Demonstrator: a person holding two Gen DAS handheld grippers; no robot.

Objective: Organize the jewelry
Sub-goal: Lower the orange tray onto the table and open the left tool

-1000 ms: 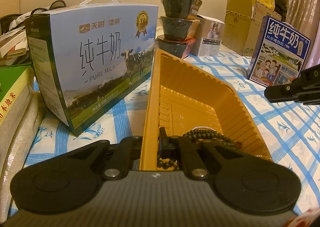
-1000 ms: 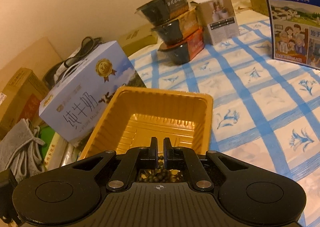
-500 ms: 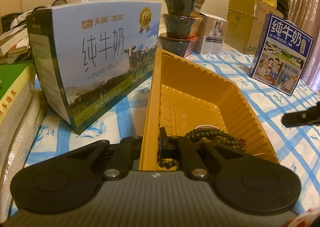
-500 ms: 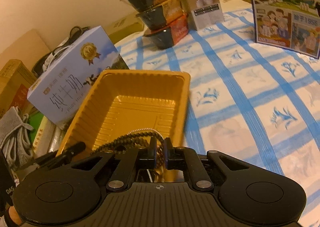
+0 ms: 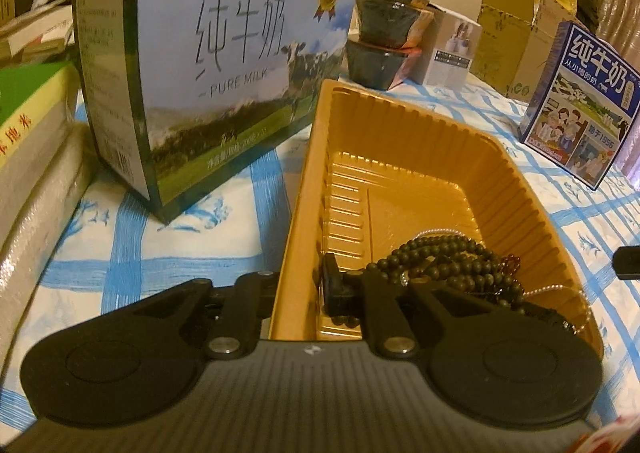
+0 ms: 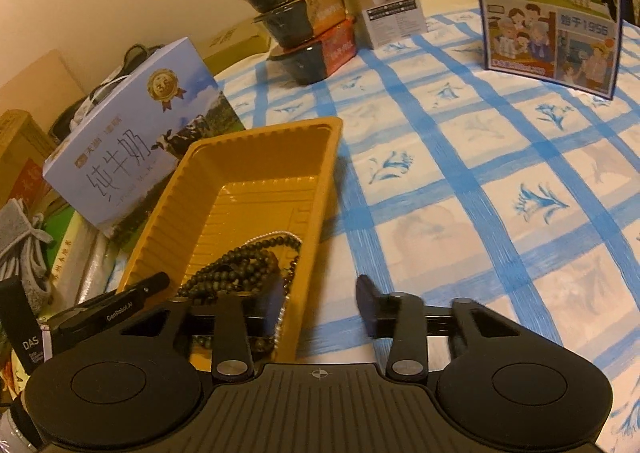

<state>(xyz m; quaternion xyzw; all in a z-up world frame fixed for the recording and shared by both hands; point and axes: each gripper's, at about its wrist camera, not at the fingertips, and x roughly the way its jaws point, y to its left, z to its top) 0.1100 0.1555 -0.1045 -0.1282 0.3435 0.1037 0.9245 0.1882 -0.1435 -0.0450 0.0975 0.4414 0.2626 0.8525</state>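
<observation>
Currently the beaded necklaces (image 5: 444,265) and a thin chain lie inside the yellow tray (image 5: 400,141), at its near end, so the placing step appears done. Left tongs (image 5: 308,289) straddle the tray's near-left wall, jaws nearly together and possibly clamped on it; contact cannot be confirmed. Right tongs (image 6: 320,305) have just been opening: jaws stand apart astride the tray's near-right wall, with nothing gripped. No loose jewelry shows on the blue-checked tabletop (image 6: 460,157); little appears left.
</observation>
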